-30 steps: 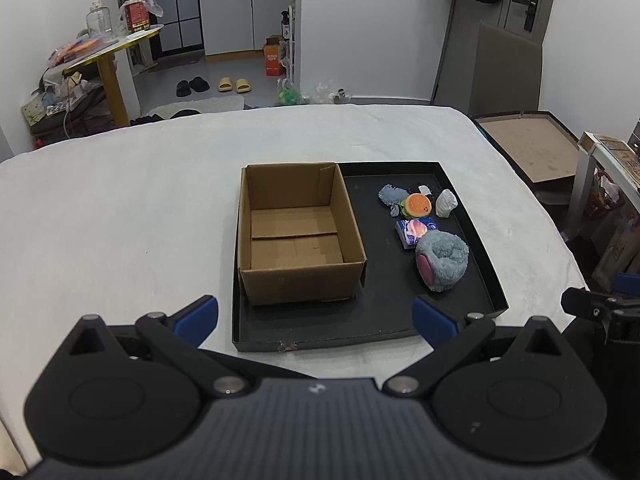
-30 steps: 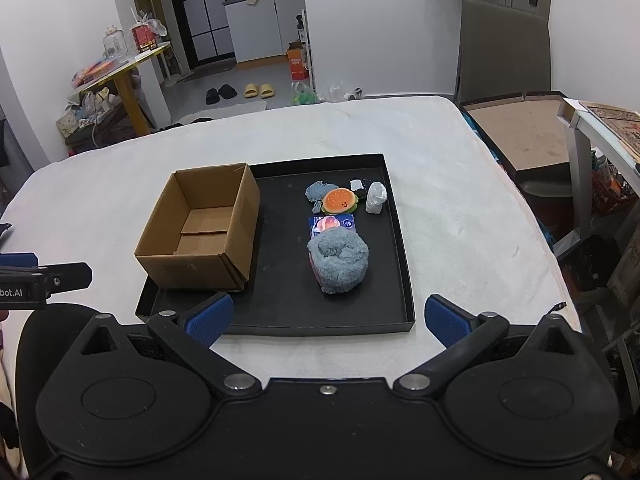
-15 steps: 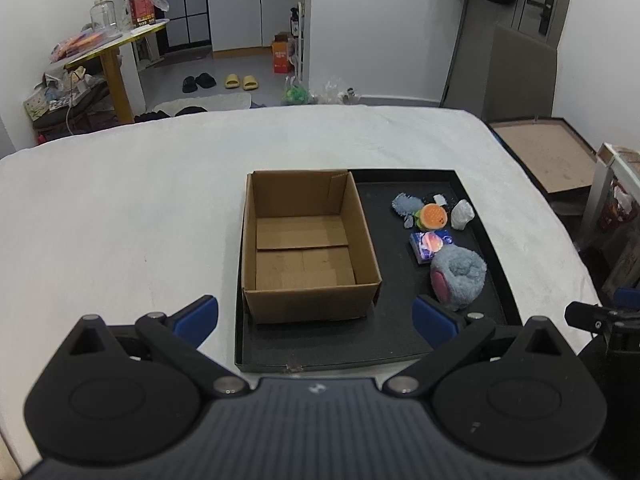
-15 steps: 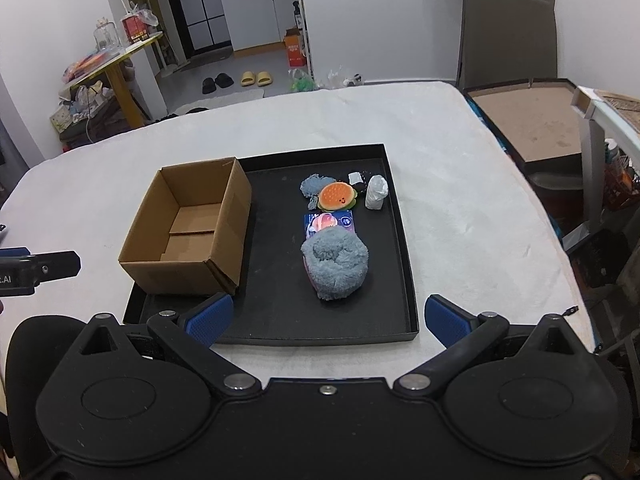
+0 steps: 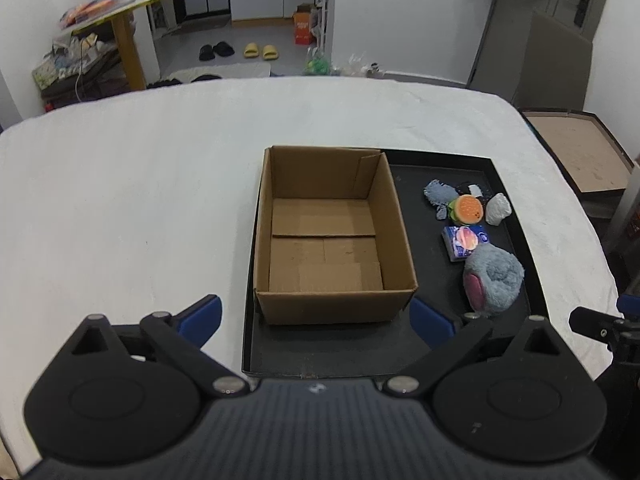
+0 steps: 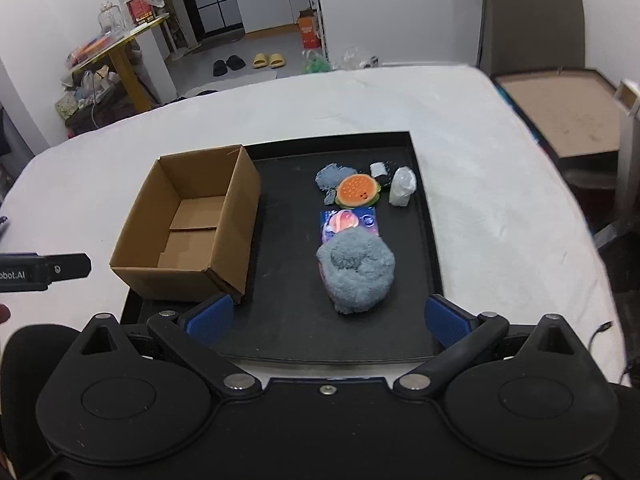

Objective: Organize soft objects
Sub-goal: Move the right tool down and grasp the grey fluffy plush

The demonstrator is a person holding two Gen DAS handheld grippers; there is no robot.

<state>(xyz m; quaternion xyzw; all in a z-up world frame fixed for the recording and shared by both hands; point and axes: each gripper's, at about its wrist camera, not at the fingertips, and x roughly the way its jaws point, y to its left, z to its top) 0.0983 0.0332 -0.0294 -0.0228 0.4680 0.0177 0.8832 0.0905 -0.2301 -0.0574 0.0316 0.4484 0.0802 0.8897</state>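
1. Centrally, white cloth-covered table (image 6: pixel 500 184) carries black tray (image 6: pixel 424 248).
2. Cardboard box (image 6: pixel 188 232), open-topped, nothing inside, fills tray's left half.
3. Fluffy grey plush (image 6: pixel 356 270) lies lower right; blue packet (image 6: pixel 348 220), burger toy (image 6: pixel 357 191) behind.
4. Left gripper (image 5: pixel 316 320), right gripper (image 6: pixel 327 320): released, wide apart, grasping nothing.

The only legible text is "obot.AI", cut off, on the left gripper (image 6: pixel 44 271).
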